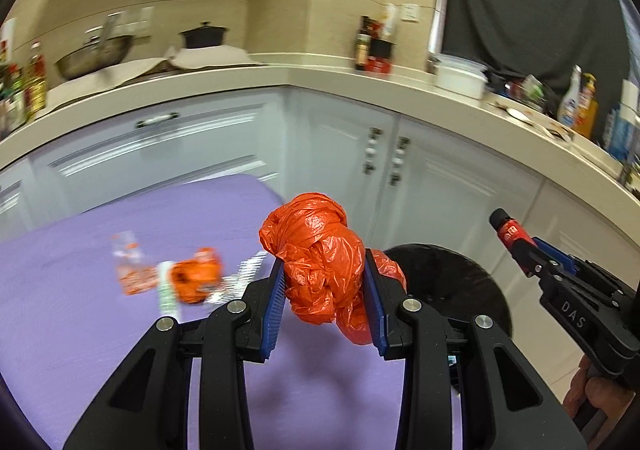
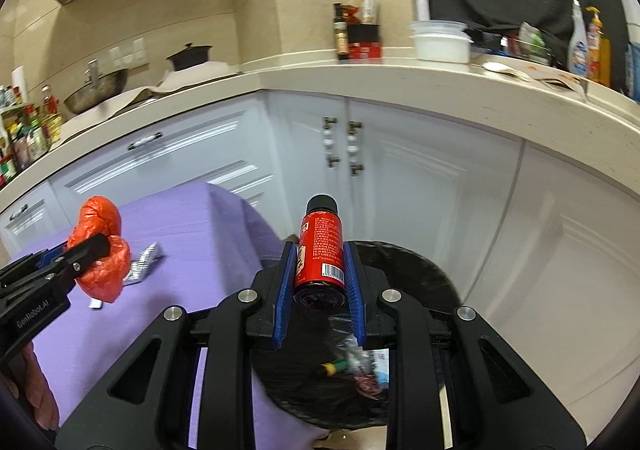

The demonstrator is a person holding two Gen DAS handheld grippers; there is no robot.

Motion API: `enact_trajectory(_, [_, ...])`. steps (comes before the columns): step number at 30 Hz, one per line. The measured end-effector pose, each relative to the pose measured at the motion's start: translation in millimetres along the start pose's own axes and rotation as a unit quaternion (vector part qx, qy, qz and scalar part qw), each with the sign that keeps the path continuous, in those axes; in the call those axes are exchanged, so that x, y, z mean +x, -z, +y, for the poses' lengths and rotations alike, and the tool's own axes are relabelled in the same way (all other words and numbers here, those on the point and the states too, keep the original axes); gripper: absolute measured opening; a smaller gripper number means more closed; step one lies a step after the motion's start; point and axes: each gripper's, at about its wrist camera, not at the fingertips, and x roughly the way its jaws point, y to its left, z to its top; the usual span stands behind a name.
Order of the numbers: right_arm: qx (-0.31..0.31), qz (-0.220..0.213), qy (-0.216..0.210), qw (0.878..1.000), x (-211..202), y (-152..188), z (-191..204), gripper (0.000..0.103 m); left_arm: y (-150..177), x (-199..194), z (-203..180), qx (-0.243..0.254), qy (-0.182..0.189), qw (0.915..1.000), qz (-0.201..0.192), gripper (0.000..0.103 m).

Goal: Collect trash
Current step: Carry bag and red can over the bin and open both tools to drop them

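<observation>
My left gripper (image 1: 325, 270) is shut on a crumpled orange plastic bag (image 1: 320, 250), held above the right edge of the purple table (image 1: 120, 330); it also shows in the right wrist view (image 2: 100, 246). My right gripper (image 2: 320, 262) is shut on a small red bottle (image 2: 320, 254) with a black cap, held over the black-lined trash bin (image 2: 404, 270). The bottle also shows in the left wrist view (image 1: 510, 230), beyond the bin (image 1: 452, 278). Orange wrappers (image 1: 192, 274) and a foil blister pack (image 2: 142, 262) lie on the table.
White cabinets (image 2: 400, 178) under a beige L-shaped counter (image 2: 360, 78) stand behind the table and bin. The counter carries a wok, a black pot, sauce bottles, white bowls and cleaner bottles. Some trash lies inside the bin (image 2: 352, 370).
</observation>
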Motion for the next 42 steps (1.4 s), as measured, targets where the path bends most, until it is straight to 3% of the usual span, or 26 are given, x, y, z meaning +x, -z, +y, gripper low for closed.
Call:
enact_trajectory(14, [0.030, 0.008, 0.032, 0.999, 16.7, 10.3, -60.0, 0.024, 7.5, 45.9, -71.0, 0.050, 0.022, 0.9983, 0.023, 0.036])
enact_trajectory(29, [0.042, 0.023, 0.035, 0.998, 40.9, 17.2, -77.8, 0.024, 12.2, 83.7, -100.8, 0.073, 0.020, 0.9955, 0.057, 0.038])
enact_trajectory(34, [0.049, 0.029, 0.040, 0.998, 49.1, 20.2, -82.9, 0.031, 14.2, 90.1, -100.5, 0.068, 0.016, 0.9954, 0.065, 0.045])
enact_trajectory(42, [0.050, 0.030, 0.041, 0.997, 49.0, 22.8, -81.8, 0.032, 13.7, 87.0, -99.3, 0.063, 0.017, 0.9959, 0.062, 0.060])
